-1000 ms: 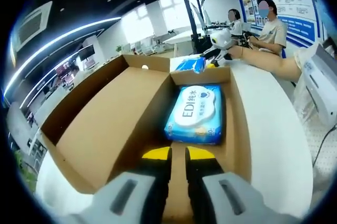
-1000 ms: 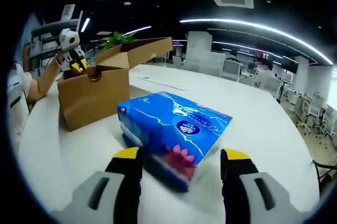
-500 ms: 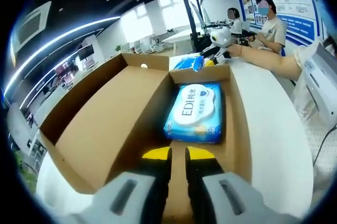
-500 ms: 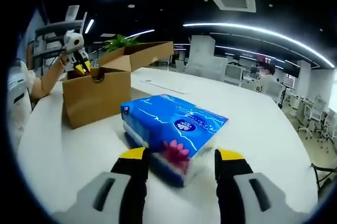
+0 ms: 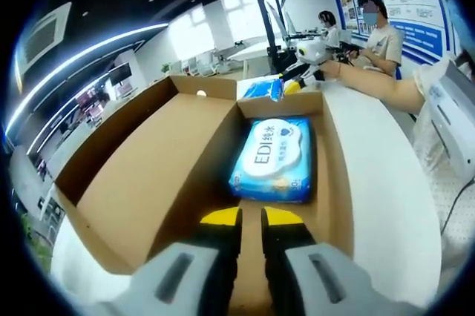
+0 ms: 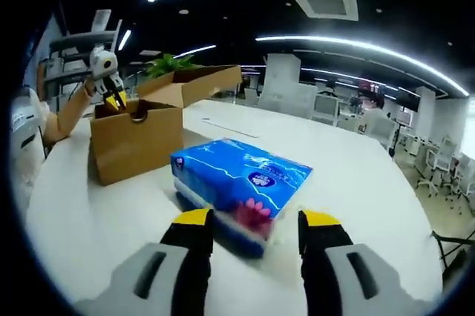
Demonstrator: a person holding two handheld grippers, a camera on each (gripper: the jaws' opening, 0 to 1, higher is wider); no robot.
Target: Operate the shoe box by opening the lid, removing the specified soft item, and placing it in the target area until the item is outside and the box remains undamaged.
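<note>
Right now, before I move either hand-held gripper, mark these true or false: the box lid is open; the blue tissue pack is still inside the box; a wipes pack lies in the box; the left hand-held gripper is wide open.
1. The shoe box lid is open. True.
2. The blue tissue pack is inside the box. False: it lies on the white table, between the open jaws of the right hand-held gripper.
3. A wipes pack lies in the box. True.
4. The left hand-held gripper is wide open. False: its jaws are nearly together.

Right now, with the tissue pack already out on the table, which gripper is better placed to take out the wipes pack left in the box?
Left. The left gripper hangs shut over the open shoe box, wipes pack just ahead.
</note>
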